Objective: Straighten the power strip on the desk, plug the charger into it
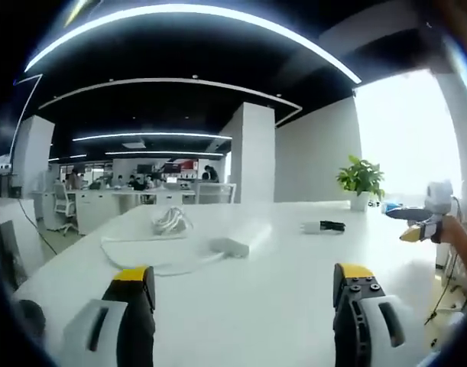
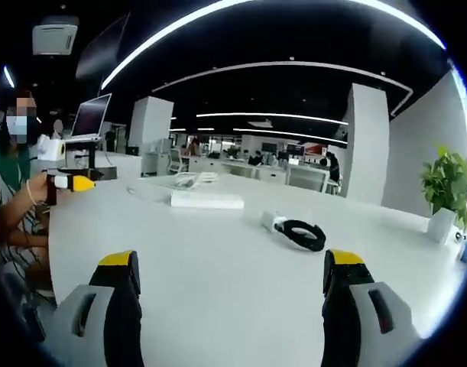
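The white power strip point(image 1: 241, 237) lies at an angle on the white desk point(image 1: 264, 306), and its white cord runs to a loose coil point(image 1: 170, 220) behind it. To its right lies the white charger point(image 1: 312, 227) with a black cable. My left gripper point(image 1: 243, 273) hangs open over the near desk with nothing between its jaws. My right gripper point(image 1: 413, 225) comes in from the far right. In the right gripper view the power strip point(image 2: 206, 200) lies far off and the charger point(image 2: 273, 221) with its coiled black cable point(image 2: 303, 234) is nearer. My right gripper point(image 2: 231, 260) stands open and holds nothing, and the left gripper point(image 2: 72, 182) shows at the left edge.
A potted plant point(image 1: 361, 180) stands at the desk's far edge by the bright window. A person point(image 2: 15, 191) is at the left of the desk, and a laptop on a stand point(image 2: 90, 116) is behind. Office chairs and other desks point(image 1: 103, 202) fill the background.
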